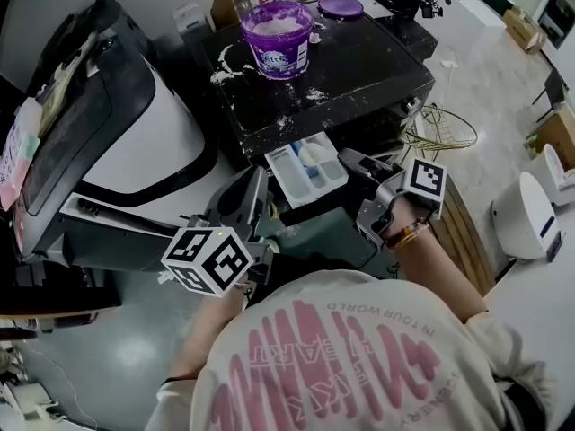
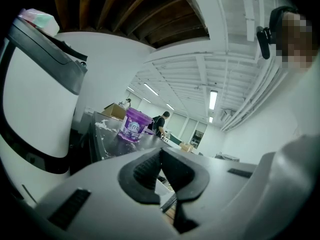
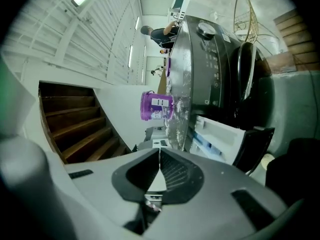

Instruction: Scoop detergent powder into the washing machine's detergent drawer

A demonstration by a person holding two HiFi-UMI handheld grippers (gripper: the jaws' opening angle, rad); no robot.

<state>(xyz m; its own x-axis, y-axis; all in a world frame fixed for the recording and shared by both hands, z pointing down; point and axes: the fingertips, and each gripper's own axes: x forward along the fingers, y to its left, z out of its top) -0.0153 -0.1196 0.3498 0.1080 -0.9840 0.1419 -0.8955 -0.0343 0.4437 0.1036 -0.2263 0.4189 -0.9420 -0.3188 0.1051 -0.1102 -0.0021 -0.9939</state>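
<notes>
"White casing with a dark hinged lid, far left. What is it?"

"Some appliance (image 1: pixel 171 142), I can't tell which. Just right of it the left gripper (image 1: pixel 253 187) points up the picture toward the washing machine (image 1: pixel 359 70). Its jaws are pressed together with nothing between them."

"And the detergent?"

"The purple detergent tub (image 1: pixel 277 36) stands open on the machine's black top, well beyond the left gripper and slightly to its right, with white powder inside. Spilled powder (image 1: pixel 226 61) lies on the top beside it. The purple lid (image 1: pixel 340 6) lies behind it to the right."

"The drawer?"

"The detergent drawer (image 1: pixel 307 167) is pulled out of the machine's front, below the tub and between the two grippers."

"And on the right?"

"The right gripper (image 1: pixel 353 160) is just beside the drawer's right edge. Whether it touches the drawer I can't tell. Its jaws are closed on nothing, well short of the tub."
</notes>
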